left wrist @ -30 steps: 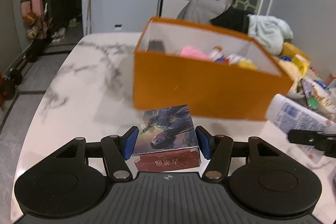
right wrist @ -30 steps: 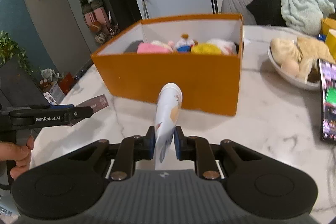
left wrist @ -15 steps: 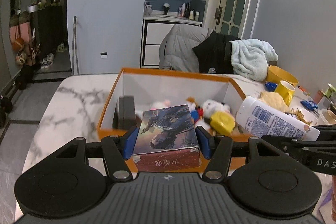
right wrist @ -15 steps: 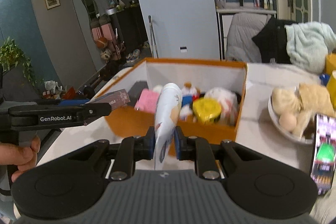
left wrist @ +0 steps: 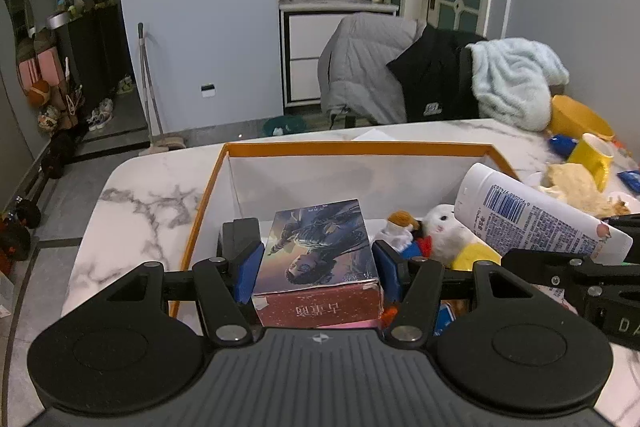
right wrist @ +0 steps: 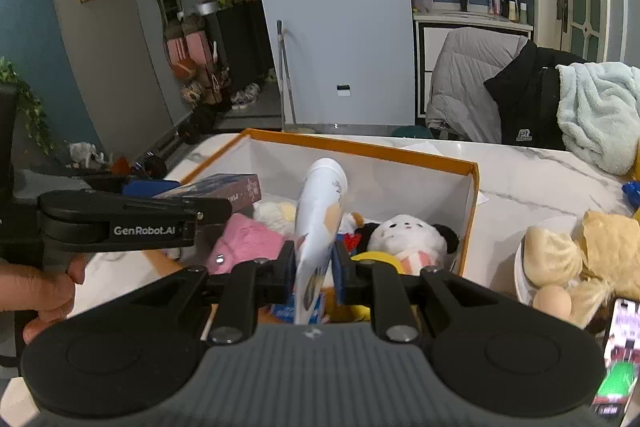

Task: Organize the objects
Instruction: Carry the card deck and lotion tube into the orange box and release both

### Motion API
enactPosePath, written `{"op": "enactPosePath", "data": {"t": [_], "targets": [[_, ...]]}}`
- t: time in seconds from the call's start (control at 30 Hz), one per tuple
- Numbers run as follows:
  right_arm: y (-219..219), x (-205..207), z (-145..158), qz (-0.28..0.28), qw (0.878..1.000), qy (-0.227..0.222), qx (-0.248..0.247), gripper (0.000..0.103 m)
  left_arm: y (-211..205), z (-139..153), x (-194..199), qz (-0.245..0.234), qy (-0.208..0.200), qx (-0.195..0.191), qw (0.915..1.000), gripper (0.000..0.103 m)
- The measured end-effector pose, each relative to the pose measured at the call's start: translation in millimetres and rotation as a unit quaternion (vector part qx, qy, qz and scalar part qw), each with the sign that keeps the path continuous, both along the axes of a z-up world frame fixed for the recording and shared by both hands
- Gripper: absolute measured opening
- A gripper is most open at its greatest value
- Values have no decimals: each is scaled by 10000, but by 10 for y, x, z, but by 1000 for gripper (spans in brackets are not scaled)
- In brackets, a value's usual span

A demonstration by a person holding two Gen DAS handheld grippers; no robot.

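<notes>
My left gripper [left wrist: 318, 269] is shut on a small card box [left wrist: 316, 247] with a dark picture on top and a red end, held over the left part of the orange box [left wrist: 360, 148]. My right gripper [right wrist: 314, 263] is shut on a white tube [right wrist: 320, 211], held over the same orange box [right wrist: 400, 151]. The tube also shows in the left wrist view [left wrist: 536, 215], and the card box in the right wrist view [right wrist: 224, 189]. Inside the orange box lie a pink item [right wrist: 244, 245], a white plush panda [right wrist: 408, 237] and other small toys.
The orange box stands on a white marble table [left wrist: 140, 203]. To the right are a yellow mug [left wrist: 590, 157], a white bowl with beige plush [right wrist: 568, 263] and a phone [right wrist: 618, 355]. Chairs draped with jackets and a towel [left wrist: 516, 87] stand behind.
Both grippers have risen and moved forward over the orange box, carrying the card box and the tube. Both stay shut on their objects.
</notes>
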State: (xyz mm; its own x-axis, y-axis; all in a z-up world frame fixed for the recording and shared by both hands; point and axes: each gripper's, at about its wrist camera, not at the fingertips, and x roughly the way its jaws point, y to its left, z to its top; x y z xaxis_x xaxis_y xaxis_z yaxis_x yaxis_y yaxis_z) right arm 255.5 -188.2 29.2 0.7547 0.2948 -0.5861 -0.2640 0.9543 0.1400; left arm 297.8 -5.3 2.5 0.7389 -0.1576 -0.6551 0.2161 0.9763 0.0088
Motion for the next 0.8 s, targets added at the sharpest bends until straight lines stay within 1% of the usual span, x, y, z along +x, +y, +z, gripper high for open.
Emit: {"op": "enactPosePath", "data": {"t": [0.2,0.33,0.47,0.67,0.8], "targets": [[29,382,-99,40,9996,283,-85,20,-91,-122,253,90,135,316,9994,69],[80,586,-170,-1,9990,424,-161,20,-110,-189,383,161,263,380,9988,69],[130,748,-229,-13,9982,525,-273,20,-111,-265,468,238,411,364,9982,69],[208,931,-305,-43,9963,693,-498,20,-121,-278,544,343,486,404,9974,69],[212,1042,-365,-114,9951,819,-543,21,-137,-301,579,394,506,466,9968,69]]}}
